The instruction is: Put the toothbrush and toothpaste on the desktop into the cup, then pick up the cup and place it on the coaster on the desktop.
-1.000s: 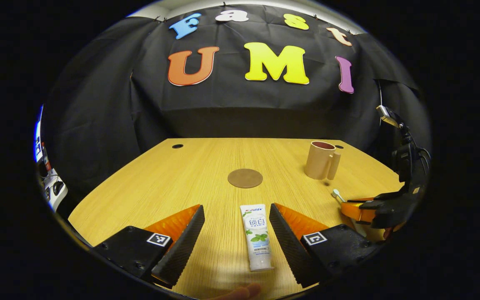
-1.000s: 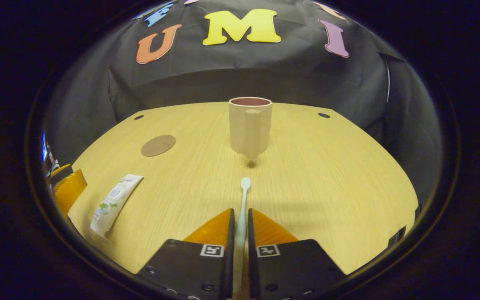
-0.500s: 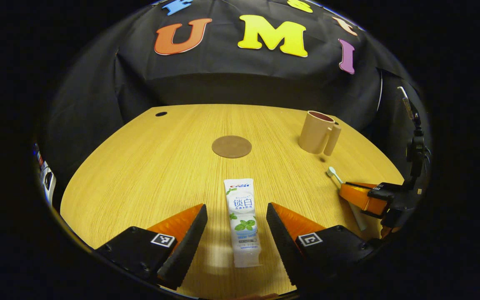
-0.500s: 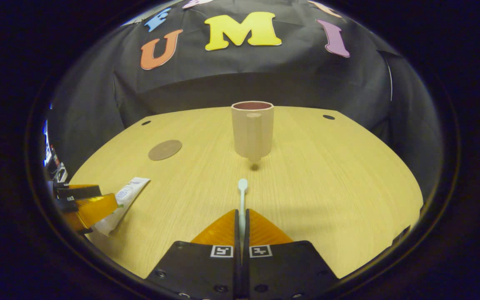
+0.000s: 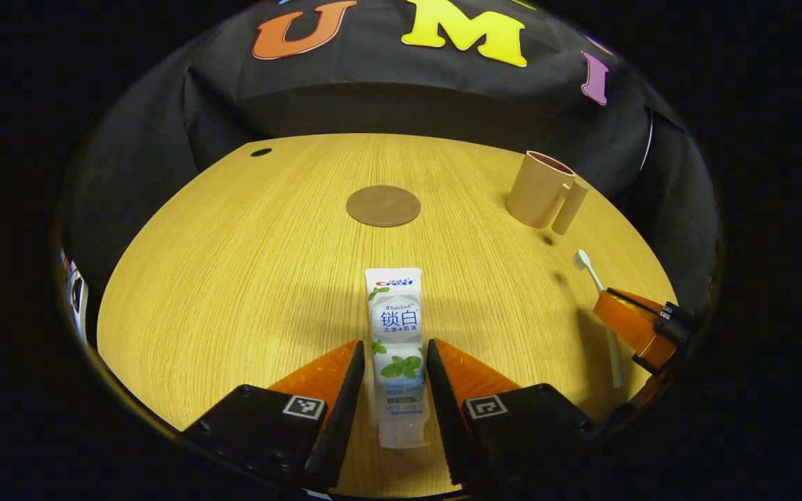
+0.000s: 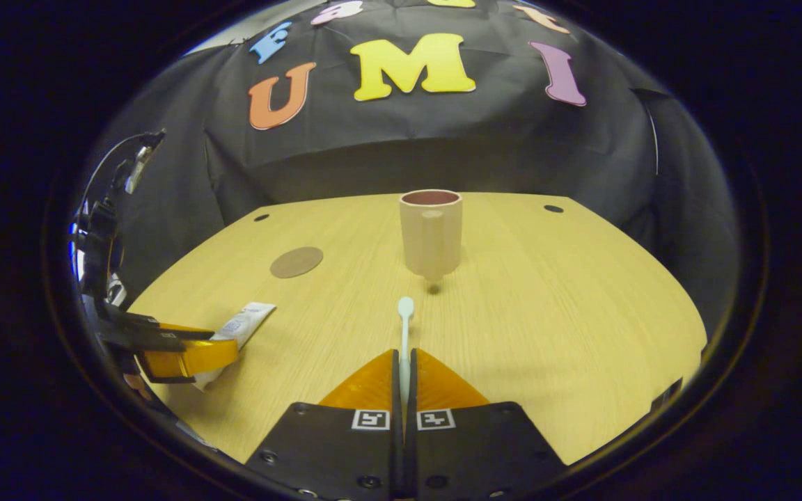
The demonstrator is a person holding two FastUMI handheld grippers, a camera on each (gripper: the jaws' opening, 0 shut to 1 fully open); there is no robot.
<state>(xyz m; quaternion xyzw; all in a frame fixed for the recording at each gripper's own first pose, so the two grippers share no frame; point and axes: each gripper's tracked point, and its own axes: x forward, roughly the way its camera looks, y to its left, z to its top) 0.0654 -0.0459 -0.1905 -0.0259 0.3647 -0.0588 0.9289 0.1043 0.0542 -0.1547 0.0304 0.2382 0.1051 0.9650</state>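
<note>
The wooden desktop (image 5: 248,257) takes up the middle of both views. In the left gripper view the tan cup (image 5: 539,189) stands upright at upper right, handle turned toward the lower right. The round brown coaster (image 5: 383,206) lies bare at upper centre, well apart from the cup.

The toothpaste tube (image 5: 395,348) lies flat at lower centre of that view, long axis pointing toward the coaster. My left gripper (image 5: 392,372) straddles its lower half, a finger close on either side. I cannot tell whether both pads are pressing yet, and the tube appears to rest on the wood.

In the right gripper view my right gripper (image 6: 405,369) is clamped on the handle of the white toothbrush (image 6: 405,327) at lower centre. The brush head points straight at the cup (image 6: 431,233), which stands above it in the frame with its rim open and nothing inside.

Judgement: I am at the first step, securing both items; nothing is in the cup and the coaster transfer is not begun. Next I should finish the squeeze on the tube and lift. The toothbrush then needs carrying over the rim and tipping handle-down. The cup is narrow and light-looking, so the two entries should go one after the other.
</note>
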